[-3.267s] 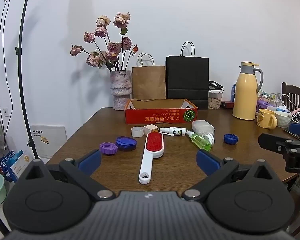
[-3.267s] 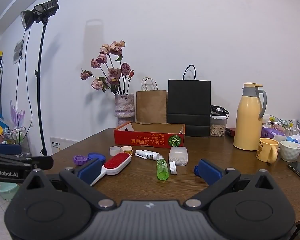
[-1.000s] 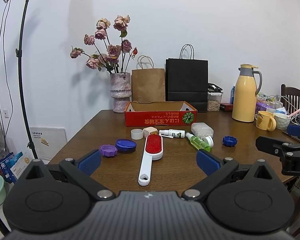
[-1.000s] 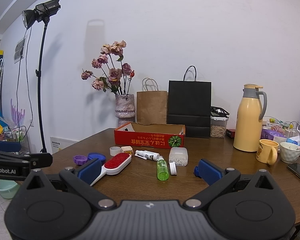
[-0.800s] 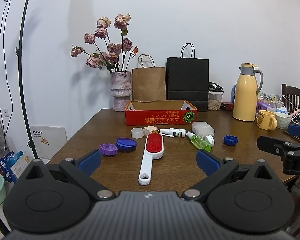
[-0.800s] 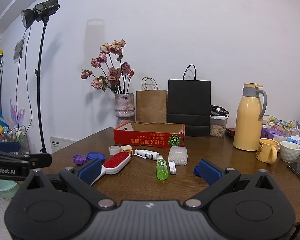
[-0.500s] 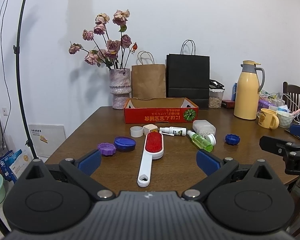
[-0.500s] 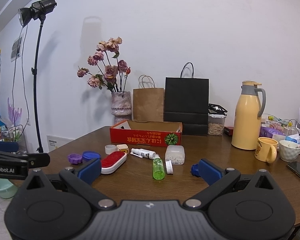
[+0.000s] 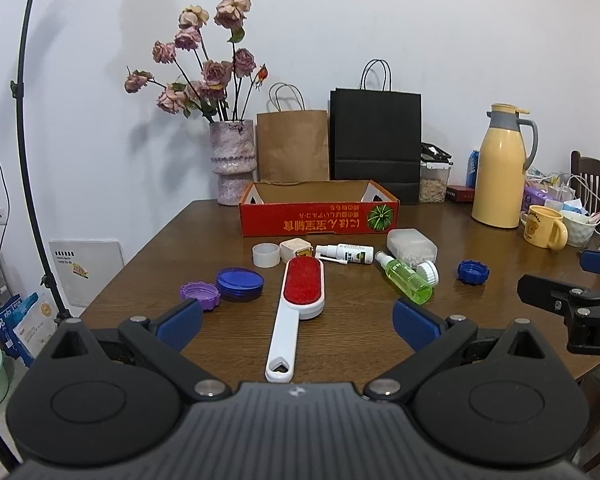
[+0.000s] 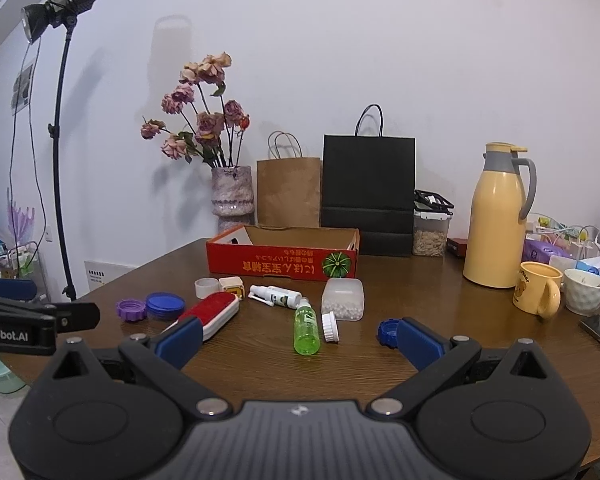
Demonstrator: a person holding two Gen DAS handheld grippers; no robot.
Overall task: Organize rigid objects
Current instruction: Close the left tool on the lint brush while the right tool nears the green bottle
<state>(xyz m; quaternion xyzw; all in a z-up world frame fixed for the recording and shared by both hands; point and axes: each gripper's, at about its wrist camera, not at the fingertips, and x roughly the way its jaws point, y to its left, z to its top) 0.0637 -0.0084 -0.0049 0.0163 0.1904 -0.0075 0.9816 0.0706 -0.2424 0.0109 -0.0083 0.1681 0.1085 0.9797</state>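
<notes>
A red cardboard box (image 9: pixel 320 216) (image 10: pixel 280 266) stands open at the table's middle. In front of it lie a red lint brush with a white handle (image 9: pixel 298 300) (image 10: pixel 212 314), a green bottle (image 9: pixel 406 278) (image 10: pixel 306 326), a white spray bottle (image 9: pixel 346 254) (image 10: pixel 276 296), a clear box of white beads (image 9: pixel 412 244) (image 10: pixel 343 298), a purple lid (image 9: pixel 200 295) (image 10: pixel 131 309) and blue lids (image 9: pixel 240 281) (image 9: pixel 473 271). My left gripper (image 9: pixel 296 322) is open above the brush handle. My right gripper (image 10: pixel 298 338) is open near the green bottle. Neither holds anything.
A vase of dried roses (image 9: pixel 233 160), a brown bag (image 9: pixel 293 144) and a black bag (image 9: pixel 376 144) stand behind the box. A yellow flask (image 9: pixel 500 168), a yellow mug (image 9: pixel 544 226) and cables crowd the right side. A light stand (image 10: pixel 60 120) rises at the left.
Both grippers have drifted slightly forward and lower toward the table. Nothing on the table has moved and both stay open.
</notes>
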